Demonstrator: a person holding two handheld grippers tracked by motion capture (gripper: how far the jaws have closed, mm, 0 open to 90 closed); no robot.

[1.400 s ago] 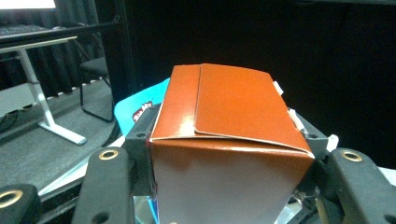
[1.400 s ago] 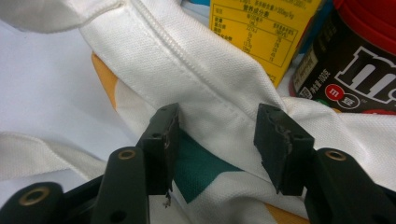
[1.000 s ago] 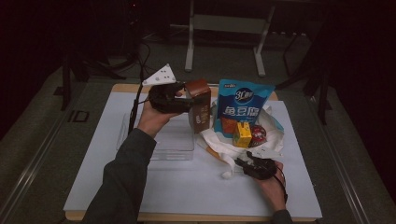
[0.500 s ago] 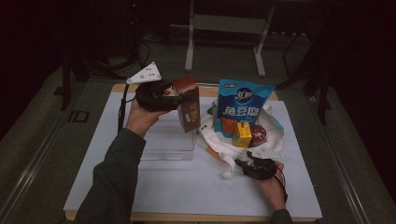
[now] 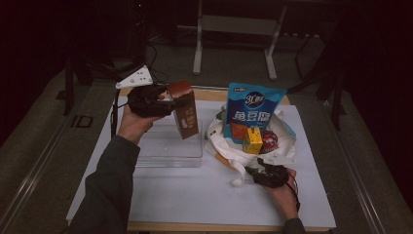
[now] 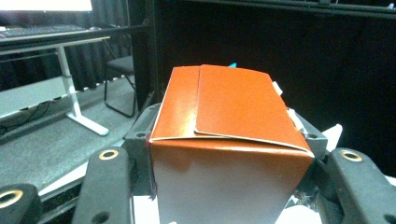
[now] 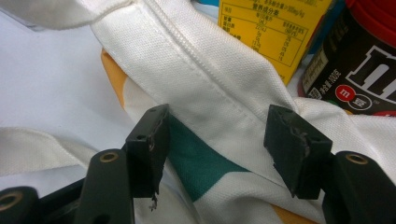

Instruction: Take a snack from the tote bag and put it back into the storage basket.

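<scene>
Carton: brown box carton [image 5: 184, 111] held up off the table, upright with a slight tilt, above the far edge of the clear tray [image 5: 168, 146] and well left of the tote bag [image 5: 229, 146]
Carton top: orange-brown folded flaps [image 6: 224, 105] face the left gripper view, lower body pale
Left gripper: left gripper [image 5: 165, 101] clamped on the carton's two sides near its top; pads [image 6: 142, 140] press the cardboard on both flanks
Tray: empty as far as can be seen, standing on the white table sheet [image 5: 195, 195] directly under the carton
Bag: white canvas, lying open, with a blue snack pouch [image 5: 251, 109] standing in it, a yellow juice box [image 5: 253, 141] and a dark red-lidded jar [image 5: 268, 141] beside that
Right gripper: right gripper [image 5: 269, 171] at the bag's near rim; its jaws have just been opening and now stand apart on either side of the white hem [image 7: 219, 88], pads [image 7: 152, 140] not pressing the cloth
Step in hand, as judged: carrying the carton from the bag to the tray
Doing it well: keep the squeeze even so the thin walls do not buckle; bring the carton level over the tray's middle, lower until its base rests flat, and only then release
Risk: a tilted set-down could tip the tall carton over the tray wall
Right side: the rim is free, so the bag may sag before the next item is picked
</scene>
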